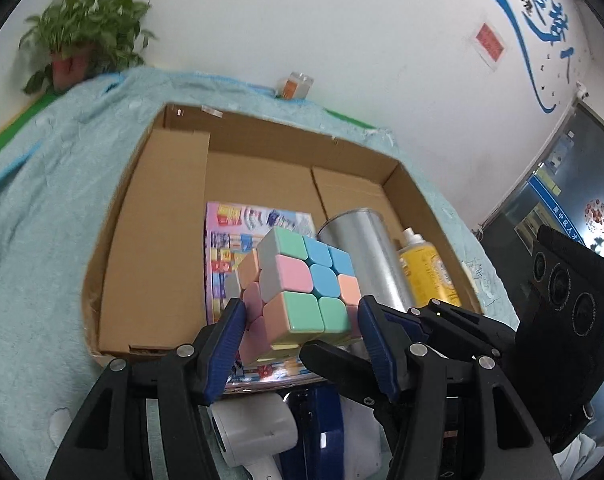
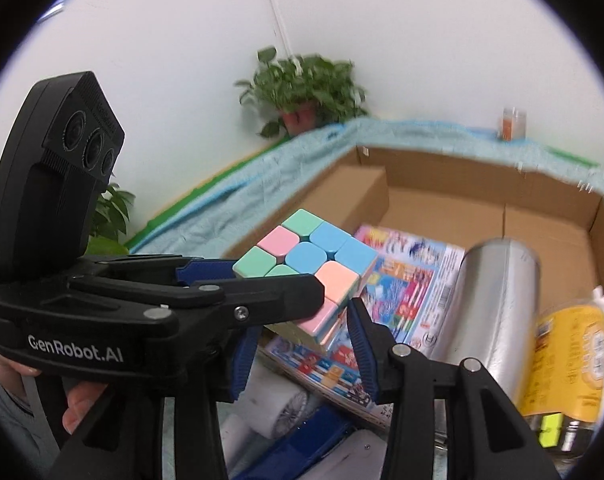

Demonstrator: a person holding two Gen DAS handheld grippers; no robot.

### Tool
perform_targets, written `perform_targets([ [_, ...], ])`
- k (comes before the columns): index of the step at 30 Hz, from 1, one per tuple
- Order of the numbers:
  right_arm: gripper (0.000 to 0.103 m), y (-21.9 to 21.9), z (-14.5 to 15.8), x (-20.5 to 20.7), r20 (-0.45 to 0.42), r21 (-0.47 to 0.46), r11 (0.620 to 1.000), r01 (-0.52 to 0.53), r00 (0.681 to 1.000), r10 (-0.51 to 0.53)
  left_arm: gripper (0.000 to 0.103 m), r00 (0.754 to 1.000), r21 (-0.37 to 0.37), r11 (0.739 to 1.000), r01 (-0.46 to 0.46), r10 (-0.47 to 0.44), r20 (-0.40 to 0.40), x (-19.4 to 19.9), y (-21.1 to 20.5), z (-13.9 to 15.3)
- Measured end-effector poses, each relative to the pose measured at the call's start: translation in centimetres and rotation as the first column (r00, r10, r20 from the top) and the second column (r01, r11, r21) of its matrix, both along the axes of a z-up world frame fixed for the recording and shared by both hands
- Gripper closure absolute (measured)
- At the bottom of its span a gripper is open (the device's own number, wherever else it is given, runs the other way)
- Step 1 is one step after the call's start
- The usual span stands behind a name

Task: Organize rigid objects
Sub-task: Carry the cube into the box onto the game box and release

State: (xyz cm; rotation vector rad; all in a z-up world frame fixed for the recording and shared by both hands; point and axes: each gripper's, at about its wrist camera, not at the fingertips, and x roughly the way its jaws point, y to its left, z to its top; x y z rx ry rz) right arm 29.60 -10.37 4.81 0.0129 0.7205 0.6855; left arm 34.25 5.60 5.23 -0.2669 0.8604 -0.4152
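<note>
A pastel puzzle cube [image 1: 306, 280] hangs above the open cardboard box [image 1: 154, 240]. My left gripper [image 1: 302, 312] is shut on it, one blue pad on each side. The cube's layers look slightly twisted. In the right wrist view the cube [image 2: 322, 256] shows with the left gripper [image 2: 258, 282] clamped across it from the left. Its lower corner sits between the pads of my right gripper [image 2: 302, 328], which is shut on it. A black right finger [image 1: 326, 360] reaches in under the cube. A hand grips the left tool's handle.
In the box [image 2: 462, 168] lie a colourful magazine [image 2: 414, 276], a silver can [image 2: 498, 304] and a yellow bottle [image 2: 566, 356]. A white device [image 1: 254, 428] sits below the grippers. A teal cloth [image 1: 42, 220] covers the table; a potted plant [image 2: 306, 84] and a small jar [image 2: 513, 122] stand by the wall.
</note>
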Motion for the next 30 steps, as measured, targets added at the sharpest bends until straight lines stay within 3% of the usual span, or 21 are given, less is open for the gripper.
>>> perform_targets([
  [5, 0.060, 0.8, -2.6, 0.2, -0.077, -0.059, 0.998, -0.019, 0.997, 0.014, 0.057, 0.999, -0.015, 1.000, -0.001, 0.001, -0.048, 0.3, 0.8, -3.1],
  [7, 0.060, 0.8, -2.5, -0.3, -0.082, -0.051, 0.998, -0.038, 0.996, 0.034, 0.063, 0.999, -0.019, 1.000, 0.007, -0.008, -0.037, -0.2, 1.2, -3.2],
  [13, 0.061, 0.2, -2.6, -0.2, -0.103, -0.024, 0.999, -0.039, 0.994, 0.036, 0.069, 1.000, -0.055, 0.998, -0.003, 0.002, -0.031, 0.0, 2.3, -3.2],
  [17, 0.062, 0.7, -3.0, -0.3, -0.127, -0.017, 0.999, -0.034, 0.991, 0.032, 0.069, 1.000, -0.001, 1.000, -0.016, 0.016, -0.023, -1.3, 1.9, -3.0],
  [20, 0.063, 0.6, -3.1, -0.4, -0.151, 0.023, 0.999, -0.037, 0.988, 0.041, 0.069, 0.999, 0.005, 0.999, -0.038, 0.039, -0.037, -2.0, 2.0, -3.0],
  [26, 0.063, 1.0, -3.2, -0.6, -0.161, 0.011, 1.000, -0.005, 0.987, 0.006, 0.069, 0.999, 0.003, 1.000, -0.030, 0.030, -0.042, -2.3, 2.1, -2.9],
  [28, 0.062, 0.7, -2.8, -1.1, -0.142, -0.018, 0.999, 0.040, 0.989, -0.042, 0.064, 0.999, 0.029, 0.998, -0.048, 0.048, -0.012, -2.6, 2.5, -2.5],
  [29, 0.055, 0.5, -2.5, -1.6, -0.119, -0.045, 0.996, 0.074, 0.990, -0.079, 0.060, 0.998, 0.034, 0.998, -0.056, 0.056, 0.020, -3.0, 2.7, -2.0],
  [30, 0.047, 0.2, -2.1, -2.3, -0.085, -0.069, 0.991, 0.115, 0.989, -0.121, 0.045, 0.997, 0.029, 0.997, -0.067, 0.065, 0.052, -3.6, 3.1, -1.5],
])
